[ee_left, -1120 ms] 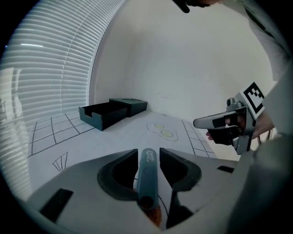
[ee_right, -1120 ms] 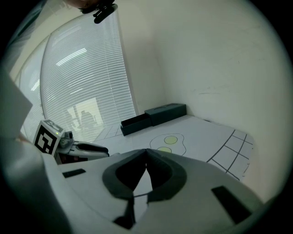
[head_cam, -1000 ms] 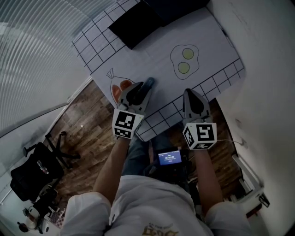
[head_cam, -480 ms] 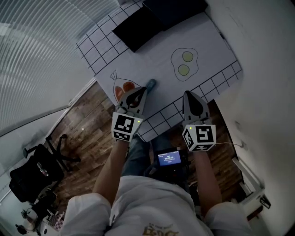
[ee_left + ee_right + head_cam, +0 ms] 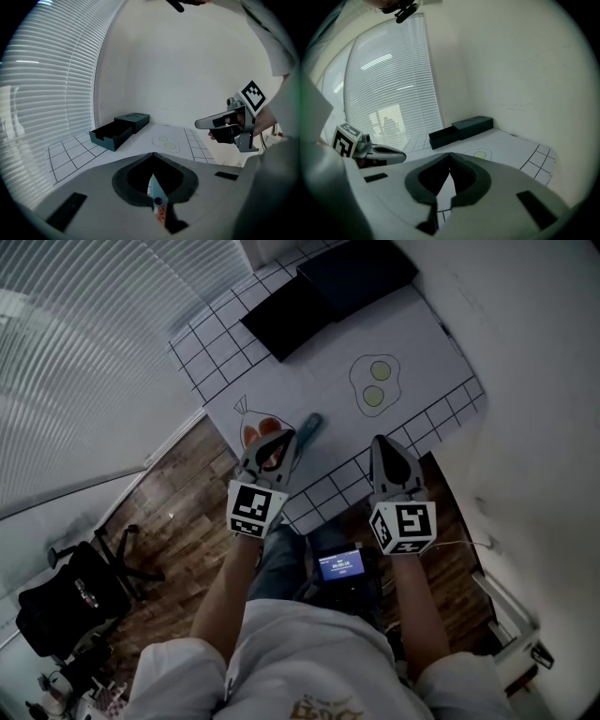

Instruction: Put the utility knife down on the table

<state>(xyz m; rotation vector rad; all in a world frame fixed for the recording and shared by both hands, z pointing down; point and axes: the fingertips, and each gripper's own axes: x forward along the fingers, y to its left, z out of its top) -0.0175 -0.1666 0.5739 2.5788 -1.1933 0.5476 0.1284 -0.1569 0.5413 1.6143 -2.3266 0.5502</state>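
Item: utility knife lies flat on table, just beyond left gripper | Jaws: left closed, empty; right gripper closed, empty | Risk: a low sweep of the left tip could knock the knife toward the near edge.

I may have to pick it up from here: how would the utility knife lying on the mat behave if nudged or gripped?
The utility knife looks like a slim, rigid bar lying flat on the mat, so a nudge would probably slide or pivot it rather than roll it. Its smooth-looking handle might slip in a light pinch. Being so slim, it is likely light.
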